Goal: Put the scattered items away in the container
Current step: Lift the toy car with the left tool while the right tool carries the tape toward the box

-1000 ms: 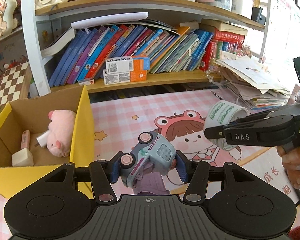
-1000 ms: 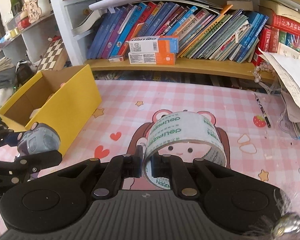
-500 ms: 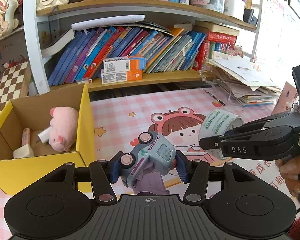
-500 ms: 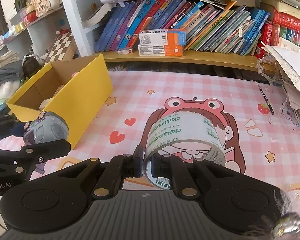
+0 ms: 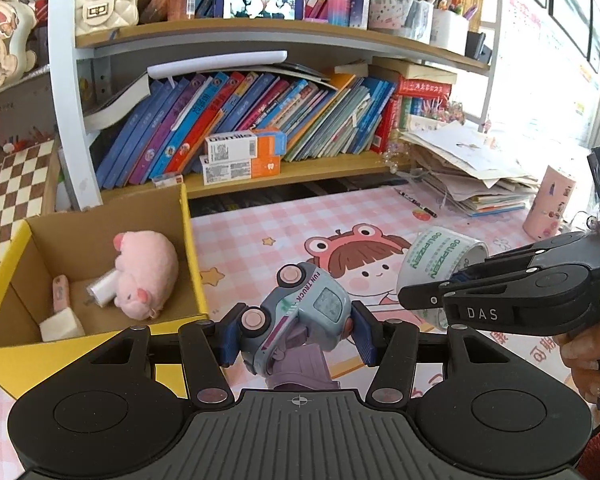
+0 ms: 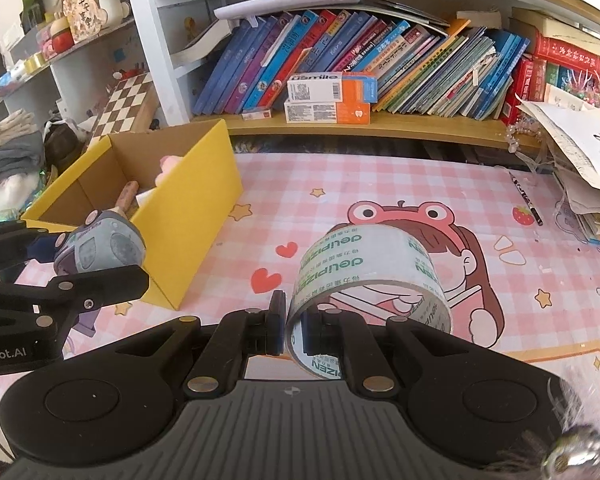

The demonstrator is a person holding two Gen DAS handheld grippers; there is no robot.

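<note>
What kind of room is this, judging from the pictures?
Probably a child's study desk at home: a wooden shelf of slanted colourful children's books, a pink checked cartoon desk mat, and a pink plush pig in the yellow cardboard box.

A wooden bookshelf point(image 5: 260, 176) packed with leaning books backs the pink checked tablecloth point(image 6: 380, 184) — daylight glares from the right.
</note>
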